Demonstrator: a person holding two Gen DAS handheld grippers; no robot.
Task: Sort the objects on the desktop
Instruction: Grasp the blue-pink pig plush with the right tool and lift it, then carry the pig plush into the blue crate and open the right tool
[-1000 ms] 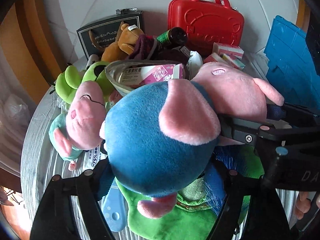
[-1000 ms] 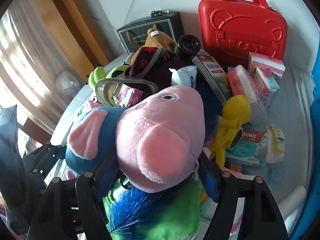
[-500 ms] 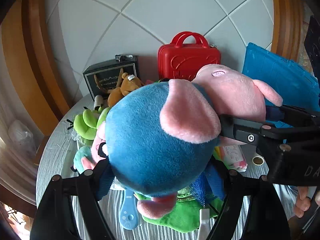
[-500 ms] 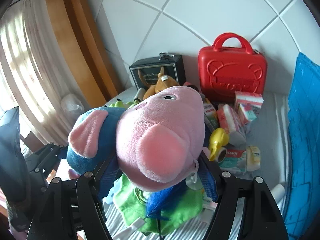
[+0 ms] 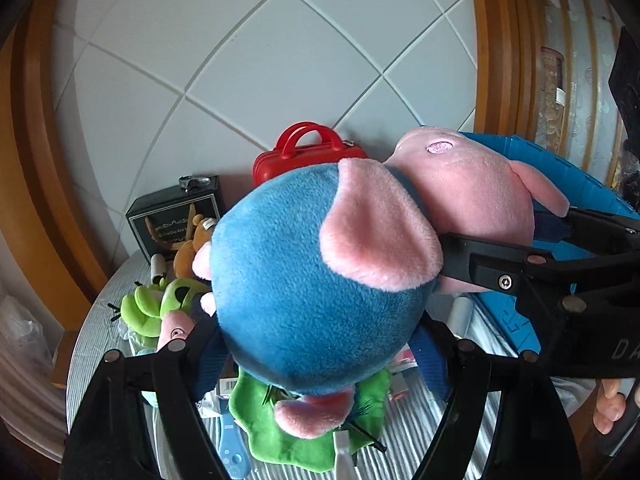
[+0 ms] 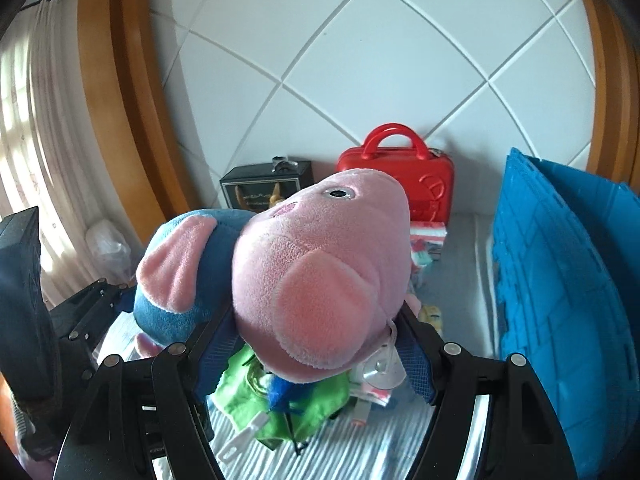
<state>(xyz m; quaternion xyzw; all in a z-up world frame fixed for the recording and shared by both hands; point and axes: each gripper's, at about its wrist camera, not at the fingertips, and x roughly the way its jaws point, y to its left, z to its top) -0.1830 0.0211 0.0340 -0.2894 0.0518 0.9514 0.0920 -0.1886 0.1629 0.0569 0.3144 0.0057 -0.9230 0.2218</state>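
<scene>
Left wrist view: the left gripper (image 5: 316,344) has its jaws set wide around the blue body of the plush pig (image 5: 316,300), and the pads press into the soft fabric on both sides, so the toy is held. The right gripper (image 5: 496,256) comes in from the right edge of this view and clamps the pink head. The toy hangs above the desk (image 5: 404,432), over the green plush (image 5: 280,436) near the front edge. The red case (image 5: 308,156) and the black box (image 5: 176,216) stand at the back edge, against the tiled wall.

Right wrist view: the right gripper (image 6: 316,344) holds the pink head of the plush pig (image 6: 324,280) between wide jaws. The blue crate (image 6: 560,300) stands at the right edge of the desk (image 6: 464,264).

To do this step well, I think both hands should travel together at the same pace, because the toy is soft and can stretch or slip if one hand goes ahead. It probably belongs in the blue crate; the carry should pass above its rim, and both grippers should release only when the toy is inside.

Compared with one second ago, both cameras now see much more wall and less of the desk; the pile of objects looks smaller and lower. The toy has been lifted clear, and both grips look unchanged.
</scene>
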